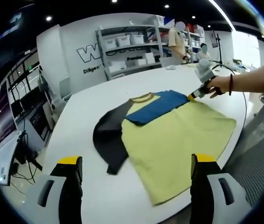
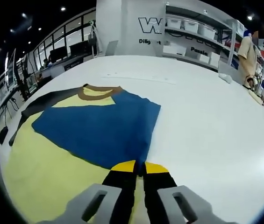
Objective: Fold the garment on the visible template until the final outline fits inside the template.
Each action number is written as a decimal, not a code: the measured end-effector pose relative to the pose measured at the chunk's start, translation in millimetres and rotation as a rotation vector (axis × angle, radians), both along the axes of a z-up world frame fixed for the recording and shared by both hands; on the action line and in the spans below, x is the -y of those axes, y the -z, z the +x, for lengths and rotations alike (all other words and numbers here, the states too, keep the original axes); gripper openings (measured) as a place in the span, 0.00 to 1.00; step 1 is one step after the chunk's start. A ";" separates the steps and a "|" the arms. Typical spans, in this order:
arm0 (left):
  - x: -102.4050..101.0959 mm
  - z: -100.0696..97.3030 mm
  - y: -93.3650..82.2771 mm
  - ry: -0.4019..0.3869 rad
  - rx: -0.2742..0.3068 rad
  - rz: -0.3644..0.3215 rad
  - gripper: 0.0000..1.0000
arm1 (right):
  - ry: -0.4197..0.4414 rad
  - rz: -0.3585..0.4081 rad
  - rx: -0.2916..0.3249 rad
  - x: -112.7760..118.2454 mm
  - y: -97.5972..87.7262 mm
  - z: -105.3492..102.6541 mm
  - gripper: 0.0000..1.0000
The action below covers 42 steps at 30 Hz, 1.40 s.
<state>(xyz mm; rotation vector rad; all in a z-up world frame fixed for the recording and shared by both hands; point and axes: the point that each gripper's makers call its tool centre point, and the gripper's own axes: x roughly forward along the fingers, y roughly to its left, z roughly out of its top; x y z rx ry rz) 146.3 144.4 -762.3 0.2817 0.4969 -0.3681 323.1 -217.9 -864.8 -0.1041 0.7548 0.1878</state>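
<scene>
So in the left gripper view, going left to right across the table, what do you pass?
Dark sleeve → brown collar → blue sleeve folded over the shirt → right gripper pinching the blue sleeve's end → the person's hand holding it.

Left gripper (image 1: 136, 175): jaws wide apart, yellow-tipped, nothing between them, hovering above the near table edge. Beyond and between the jaws, a yellow shirt (image 1: 176, 142) lies flat on the white table (image 1: 82, 133). Its dark sleeve (image 1: 109, 137) spreads toward the left jaw's side. A blue sleeve (image 1: 157, 106) is folded across the chest, just below the brown collar (image 1: 142, 97). At the shirt's far right corner, the right gripper (image 1: 193, 94) touches the blue sleeve's end, held by a hand (image 1: 220, 85). Whether its jaws grip the fabric cannot be told. Shelves (image 1: 132, 46) stand behind the table.
</scene>
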 end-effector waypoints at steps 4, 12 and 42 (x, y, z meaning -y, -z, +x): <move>0.1 0.2 -0.1 0.001 0.000 -0.002 0.98 | 0.020 -0.006 -0.004 9.9 -0.1 1.0 0.00; -0.1 0.7 -0.6 -0.002 0.001 -0.008 0.98 | 0.031 -0.037 -0.009 32.0 0.0 5.7 0.00; 2.2 -0.3 1.3 0.007 -0.008 -0.001 0.98 | -0.046 0.140 0.037 -16.4 -39.1 -11.2 0.82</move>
